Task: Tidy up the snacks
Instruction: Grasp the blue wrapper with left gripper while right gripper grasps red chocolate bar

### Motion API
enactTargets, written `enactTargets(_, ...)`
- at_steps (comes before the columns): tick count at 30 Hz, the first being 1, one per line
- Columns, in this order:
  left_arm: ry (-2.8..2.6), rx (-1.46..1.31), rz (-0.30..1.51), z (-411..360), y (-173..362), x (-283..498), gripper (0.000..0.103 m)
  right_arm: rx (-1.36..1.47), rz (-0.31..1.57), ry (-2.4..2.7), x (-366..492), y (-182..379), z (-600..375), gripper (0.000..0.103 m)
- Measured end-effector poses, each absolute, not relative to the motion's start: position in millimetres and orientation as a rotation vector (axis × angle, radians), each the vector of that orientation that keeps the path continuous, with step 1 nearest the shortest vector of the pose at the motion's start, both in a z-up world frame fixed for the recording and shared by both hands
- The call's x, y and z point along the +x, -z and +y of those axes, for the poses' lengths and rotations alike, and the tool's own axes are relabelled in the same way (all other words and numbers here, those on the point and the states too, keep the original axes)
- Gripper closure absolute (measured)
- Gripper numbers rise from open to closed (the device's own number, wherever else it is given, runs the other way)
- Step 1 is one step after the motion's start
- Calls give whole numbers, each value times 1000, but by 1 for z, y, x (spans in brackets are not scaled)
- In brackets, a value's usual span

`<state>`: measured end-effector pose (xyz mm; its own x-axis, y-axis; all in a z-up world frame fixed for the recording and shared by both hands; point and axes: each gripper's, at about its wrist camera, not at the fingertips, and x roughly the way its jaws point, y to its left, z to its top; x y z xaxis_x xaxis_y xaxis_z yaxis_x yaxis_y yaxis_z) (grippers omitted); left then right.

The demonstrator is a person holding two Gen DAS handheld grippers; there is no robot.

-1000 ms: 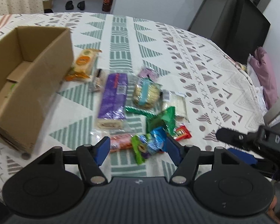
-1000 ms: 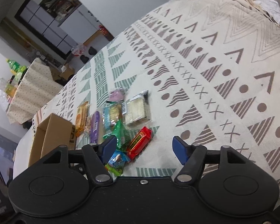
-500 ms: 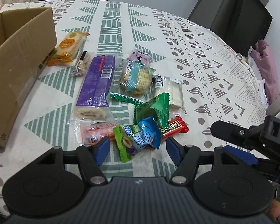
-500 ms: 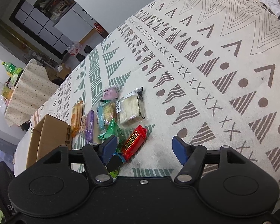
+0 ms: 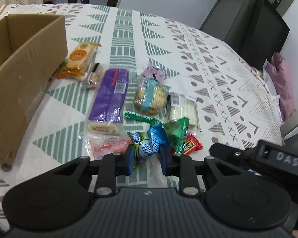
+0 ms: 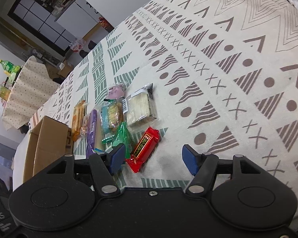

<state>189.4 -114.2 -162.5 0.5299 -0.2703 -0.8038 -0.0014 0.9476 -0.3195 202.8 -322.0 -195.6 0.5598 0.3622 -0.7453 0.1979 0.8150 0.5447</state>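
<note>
Where the blue pads of the left gripper point(image 5: 146, 159) are drawn in, a crumpled blue-and-green snack packet point(image 5: 149, 145) is pinched between them at the near edge of the pile, its long axis running left to right; the print on it is too blurred to read. The right gripper point(image 6: 153, 157) is held spread wide and empty, a red bar point(image 6: 144, 146) lying just off its left pad, pointing away and rightward. "DAS" is read on the right gripper's body. Farther out, a purple roll pack point(image 5: 111, 97) is laid lengthwise, pointing away. The cardboard box point(image 5: 19, 75) is seen far left on the patterned tablecloth point(image 5: 218, 75).
</note>
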Motion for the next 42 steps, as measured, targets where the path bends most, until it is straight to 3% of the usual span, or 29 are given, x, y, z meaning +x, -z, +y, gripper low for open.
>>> enactTargets(6, 158, -317, 973, -102, 151, 192, 79, 626, 1005, -103, 212, 202, -310, 45)
enactTargets(14, 142, -327, 951, -85, 141, 195, 79, 614, 984, -24, 227, 209, -303, 60)
enactTargets(23, 131, -305, 947, -79, 139, 194, 79, 518, 1029, -30, 232, 216, -284, 61)
enactTargets(27, 119, -301, 941, -76, 136, 191, 79, 461, 1048, -67, 230, 216, -277, 80)
enactTargets(30, 107, -300, 940, -74, 133, 187, 79, 434, 1030, -68, 226, 211, -275, 88)
enactTargets(42, 77, -280, 891, -68, 106, 165, 79, 465, 934, -79, 208, 185, -284, 100)
